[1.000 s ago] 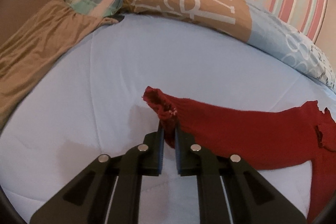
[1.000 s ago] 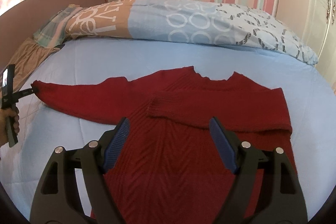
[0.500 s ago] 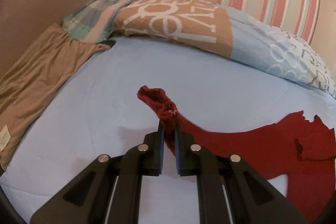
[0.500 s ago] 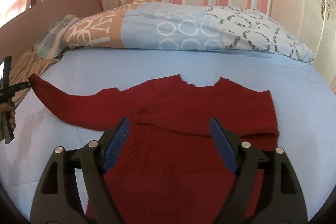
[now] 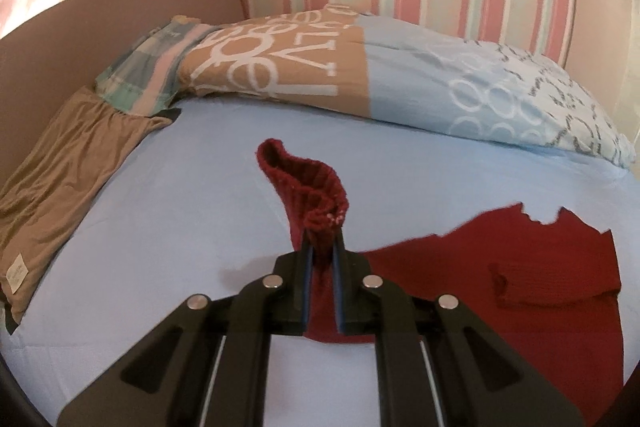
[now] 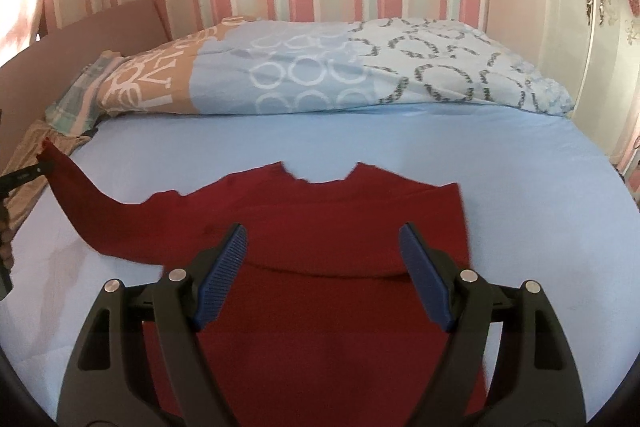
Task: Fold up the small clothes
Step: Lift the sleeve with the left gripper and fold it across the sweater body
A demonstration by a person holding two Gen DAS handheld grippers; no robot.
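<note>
1. The left tongs (image 5: 320, 247) are pinched shut on the cuff (image 5: 316, 195) of the red sweater's (image 6: 340, 267) outstretched sleeve. Over the last second they have raised that cuff from the sheet, so the sleeve (image 6: 92, 211) now rises in a slope off the bed instead of lying flat.
2. The right tongs (image 6: 322, 267) hang wide open above the sweater's chest with nothing between the fingers, much where they were a second ago.
3. The sweater lies face up in the middle of the blue sheet (image 6: 440, 147), neck towards the pillows. Its other sleeve (image 5: 552, 283) is already folded across the chest and has not shifted.
4. The lift suggests the second sleeve fold is under way: the cuff probably needs carrying across the body to lie over the first sleeve, after which the body fold remains.
5. Further out, a patterned duvet (image 6: 320, 75) lies bunched at the head of the bed, and a brown garment (image 5: 72, 163) lies along the left edge, near the raised cuff but apart from it.
</note>
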